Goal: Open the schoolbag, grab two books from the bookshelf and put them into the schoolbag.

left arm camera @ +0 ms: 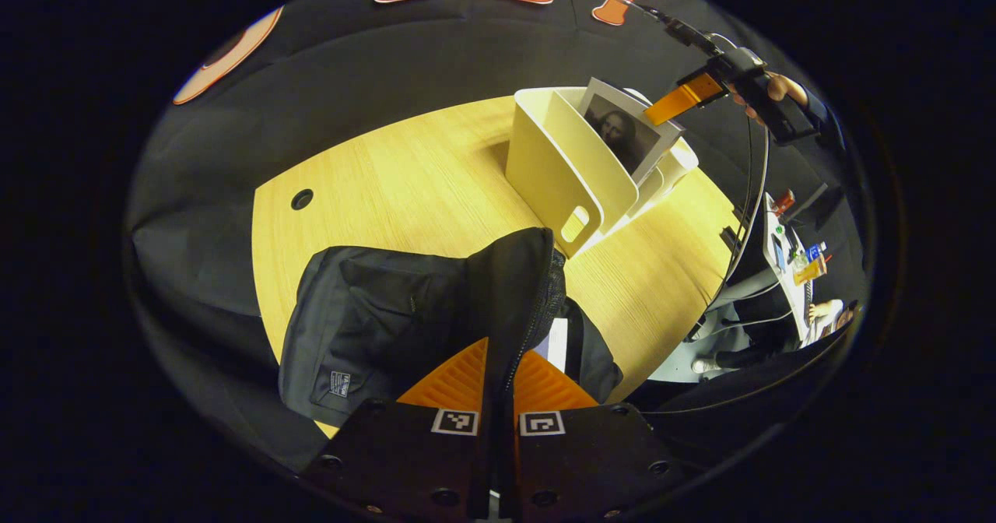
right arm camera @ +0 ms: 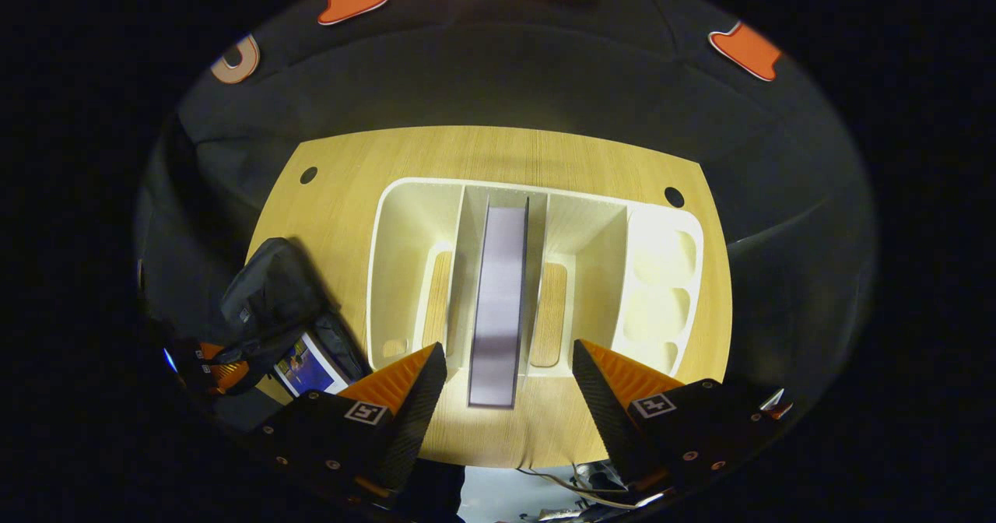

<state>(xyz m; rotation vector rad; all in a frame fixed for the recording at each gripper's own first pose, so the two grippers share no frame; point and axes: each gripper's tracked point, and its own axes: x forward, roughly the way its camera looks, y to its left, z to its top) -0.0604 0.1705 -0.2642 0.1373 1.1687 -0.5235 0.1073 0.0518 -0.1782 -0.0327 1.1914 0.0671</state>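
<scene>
The black schoolbag lies on the wooden table, and my left gripper is shut on its raised flap by the zip. A book shows inside the opening. The cream bookshelf stands behind it with a book leaning in a slot, and my right gripper hovers above that book. In the right gripper view, my right gripper is open, its fingers on either side of the upright book in the bookshelf's middle slot. At the left sit the schoolbag, the book inside it and my left gripper.
The table has a cable hole near each back corner. The shelf's right end is a tray with cut-outs. Past the table's right edge stands a cluttered desk with a person beside it.
</scene>
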